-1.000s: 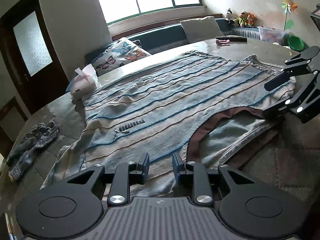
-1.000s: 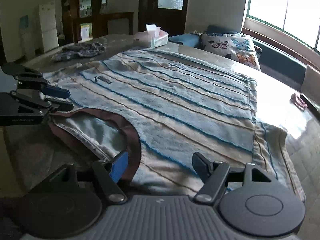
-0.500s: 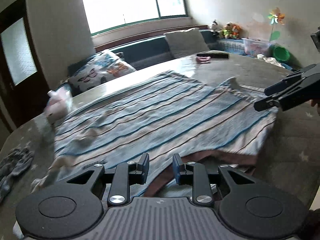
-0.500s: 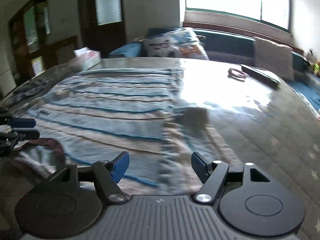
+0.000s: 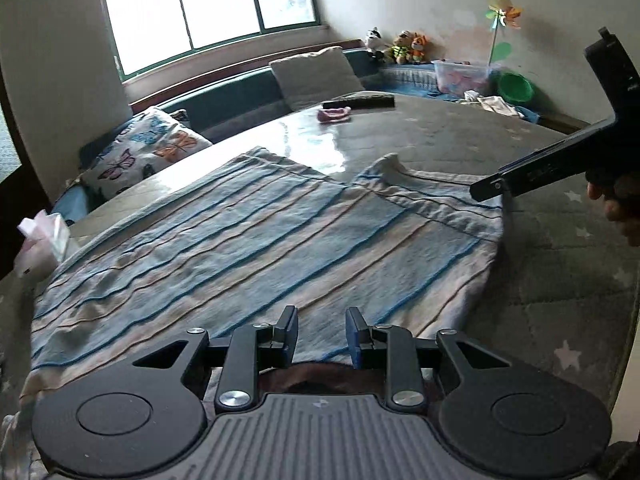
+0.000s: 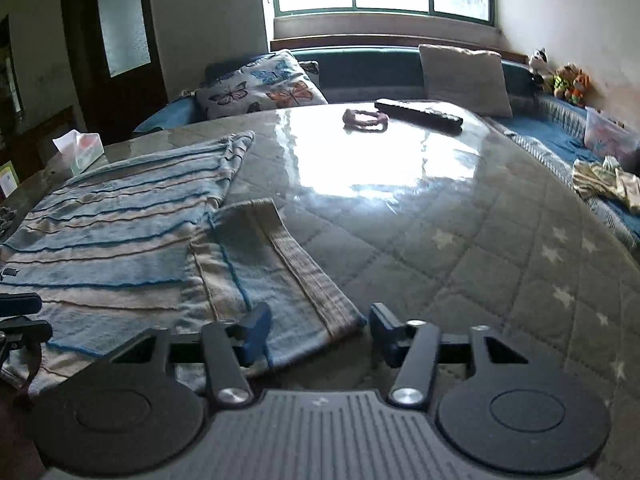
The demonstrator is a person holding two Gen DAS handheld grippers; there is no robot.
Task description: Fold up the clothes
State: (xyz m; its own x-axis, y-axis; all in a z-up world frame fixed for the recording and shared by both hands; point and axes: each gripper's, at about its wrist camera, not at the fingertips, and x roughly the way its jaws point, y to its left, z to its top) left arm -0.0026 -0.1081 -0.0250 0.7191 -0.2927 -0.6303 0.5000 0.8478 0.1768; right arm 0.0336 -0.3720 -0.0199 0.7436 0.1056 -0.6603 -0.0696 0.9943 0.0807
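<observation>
A blue, white and tan striped shirt [image 5: 256, 240] lies flat on the table. My left gripper [image 5: 322, 336] hovers open over the shirt's near edge, just above the brown collar [image 5: 320, 376], with nothing pinched. It also shows at the left edge of the right wrist view as the left gripper [image 6: 20, 316]. My right gripper [image 6: 320, 330] is at the shirt's short sleeve [image 6: 256, 264]. Its jaws are closing, with the sleeve's hemmed corner lying between them and the pads clear of it. From the left wrist view the right gripper [image 5: 486, 191] reaches in side-on, held by a hand [image 5: 616, 204].
The table [image 6: 460, 240] has a quilted star-patterned cover under a glossy top. A remote [image 6: 418, 114] and a pink item [image 6: 364, 118] lie at its far side, a tissue box [image 6: 80, 152] at far left. Sofa cushions [image 6: 260, 88] sit behind.
Both grippers have swung rightward along the shirt's near edge: the left from the logo area to the collar, the right from the collar to the sleeve. The right jaws have narrowed.
</observation>
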